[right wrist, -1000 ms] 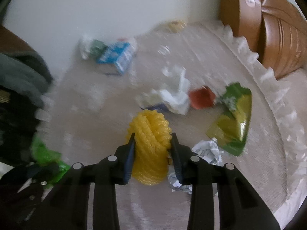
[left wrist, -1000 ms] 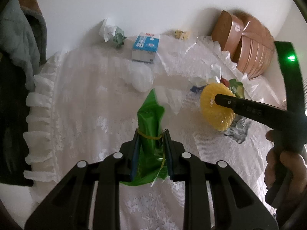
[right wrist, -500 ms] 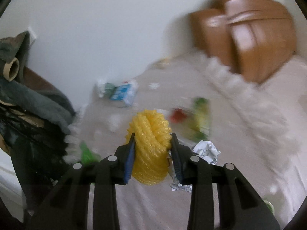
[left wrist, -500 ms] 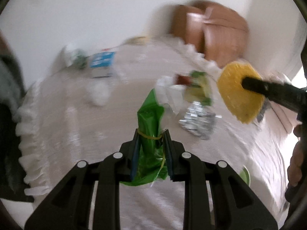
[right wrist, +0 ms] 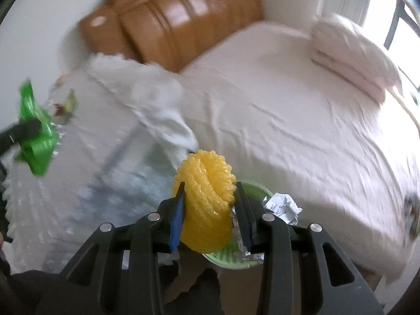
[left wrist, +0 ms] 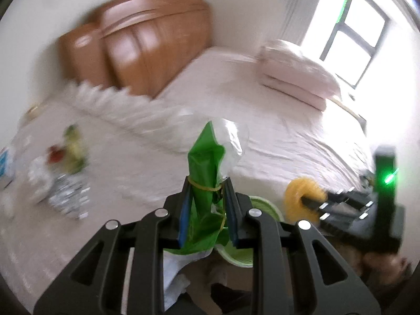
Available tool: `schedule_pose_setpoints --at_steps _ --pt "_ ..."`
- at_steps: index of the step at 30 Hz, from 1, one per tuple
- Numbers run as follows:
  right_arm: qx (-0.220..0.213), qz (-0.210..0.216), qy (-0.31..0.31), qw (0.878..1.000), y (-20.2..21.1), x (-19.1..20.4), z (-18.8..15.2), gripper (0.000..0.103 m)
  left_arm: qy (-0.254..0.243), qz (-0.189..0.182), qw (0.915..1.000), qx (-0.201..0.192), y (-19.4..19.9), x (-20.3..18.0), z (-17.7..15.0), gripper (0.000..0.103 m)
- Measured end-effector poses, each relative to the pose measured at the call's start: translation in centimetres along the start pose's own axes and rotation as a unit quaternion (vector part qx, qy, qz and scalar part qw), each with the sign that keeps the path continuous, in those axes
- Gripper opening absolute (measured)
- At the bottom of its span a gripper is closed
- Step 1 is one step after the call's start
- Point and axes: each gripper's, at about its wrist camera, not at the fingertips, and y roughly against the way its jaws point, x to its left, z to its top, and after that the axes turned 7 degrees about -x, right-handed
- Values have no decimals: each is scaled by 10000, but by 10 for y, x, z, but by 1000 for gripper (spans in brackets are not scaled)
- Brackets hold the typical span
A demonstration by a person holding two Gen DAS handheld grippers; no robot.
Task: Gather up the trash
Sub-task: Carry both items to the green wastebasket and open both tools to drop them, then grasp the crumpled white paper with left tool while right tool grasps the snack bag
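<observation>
My left gripper (left wrist: 206, 186) is shut on a green plastic bag (left wrist: 203, 168) tied with a yellow rubber band, a clear film clinging to its top. My right gripper (right wrist: 210, 187) holds a yellow foam net (right wrist: 206, 204) between its pads, and its jaws are opening slightly. Both hang over a light green bin (right wrist: 253, 190) on the floor beside the bed. In the left wrist view the bin (left wrist: 262, 206) shows just beyond the bag, and the yellow net (left wrist: 302, 193) is at the right. A crumpled paper (right wrist: 282, 206) and a foil scrap (right wrist: 237, 236) lie by my right fingers.
A lace-covered table (left wrist: 110, 162) at the left carries crumpled foil (left wrist: 65, 191) and red and yellow-green wrappers (left wrist: 71, 149). A bed with a pink sheet (right wrist: 288, 110), folded bedding (left wrist: 296, 76) and a brown headboard (right wrist: 178, 18) fills the right. A window (left wrist: 351, 31) is beyond.
Both grippers swung right, away from the lace table and over the green bin by the bed, each carrying its item. The right jaws stand slightly wider.
</observation>
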Motion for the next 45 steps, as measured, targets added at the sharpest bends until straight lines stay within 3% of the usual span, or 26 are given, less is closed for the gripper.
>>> schedule_pose_setpoints --at_steps 6,12,14,17,19,26,28,29,30,34,39,45 --pt "302 -1 -320 9990 -29 -39 -33 37 -373 -299 9985 252 -29 -66 4 23" --pt "478 18 -500 9976 -53 -65 -48 38 -566 -300 9967 501 -54 -88 -5 23" --pt "539 27 -552 9970 -57 -70 -50 69 -595 -315 9958 617 -65 -91 -8 23" --pt "408 -280 -483 9976 -51 -80 -51 95 -577 -377 9941 833 -84 -98 -14 23" --pt "311 -427 -473 9975 -46 -88 -50 101 -572 -397 9936 887 -90 -102 -19 23" --pt "175 -712 -914 9931 -29 -133 -45 101 -667 -508 9908 1061 -107 -125 -26 24" --pt "132 -776 -1073 9911 -24 -144 -45 101 -732 -571 9889 1163 -113 -132 -29 42" --pt "108 -805 -1124 9903 -22 -149 -45 101 -762 -586 9883 1187 -114 -136 -30 69" --pt "96 -831 -1150 9898 -20 -153 -44 101 -789 -544 9885 1168 -114 -139 -30 87" --pt "92 -899 -1175 9889 -17 -159 -45 101 -912 -616 9889 998 -107 -149 -28 95" --pt "128 -878 -1139 9895 -18 -159 -44 101 -848 -542 9902 969 -105 -146 -24 95" --pt "62 -817 -869 9928 -11 -138 -34 101 -605 -154 9967 521 -78 -120 -10 95"
